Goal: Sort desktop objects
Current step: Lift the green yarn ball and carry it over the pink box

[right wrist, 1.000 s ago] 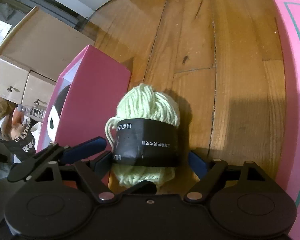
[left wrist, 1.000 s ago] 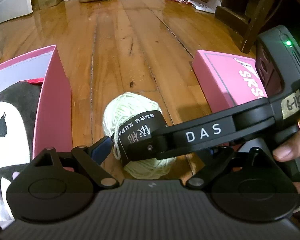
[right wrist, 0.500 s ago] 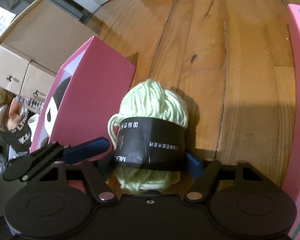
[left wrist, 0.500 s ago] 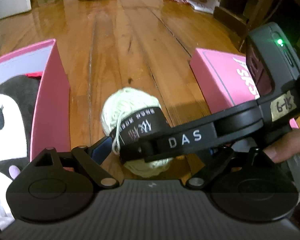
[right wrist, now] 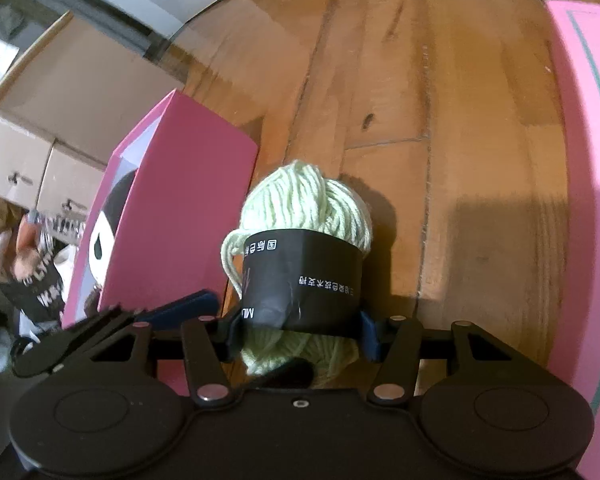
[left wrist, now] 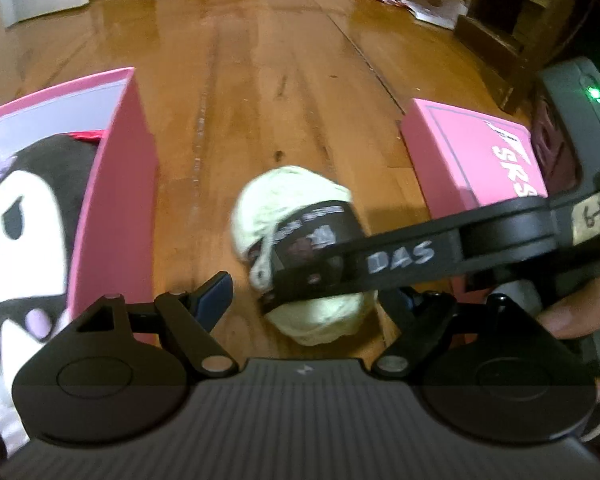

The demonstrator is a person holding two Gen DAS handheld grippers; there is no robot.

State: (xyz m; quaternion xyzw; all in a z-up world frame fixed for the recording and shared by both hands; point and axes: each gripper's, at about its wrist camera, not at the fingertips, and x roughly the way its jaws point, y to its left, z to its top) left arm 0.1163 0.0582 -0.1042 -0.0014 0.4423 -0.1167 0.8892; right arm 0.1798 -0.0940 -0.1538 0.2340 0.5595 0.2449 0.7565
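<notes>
The right gripper [right wrist: 298, 330] is clamped on the black-banded waist of the pale green yarn ball [right wrist: 302, 216], its long axis pointing forward along the floor boards [right wrist: 440, 128], between the open pink box [right wrist: 180, 216] and pink lid [right wrist: 588, 160]. The left gripper [left wrist: 312, 300] is spread wide, holding nothing.

I see fuzzy pale-green yarn ball [right wrist: 304, 204], its matt black paper band [right wrist: 300, 280], glossy varnished wooden floor [left wrist: 260, 80], smooth pink cardboard box [right wrist: 180, 216]
</notes>
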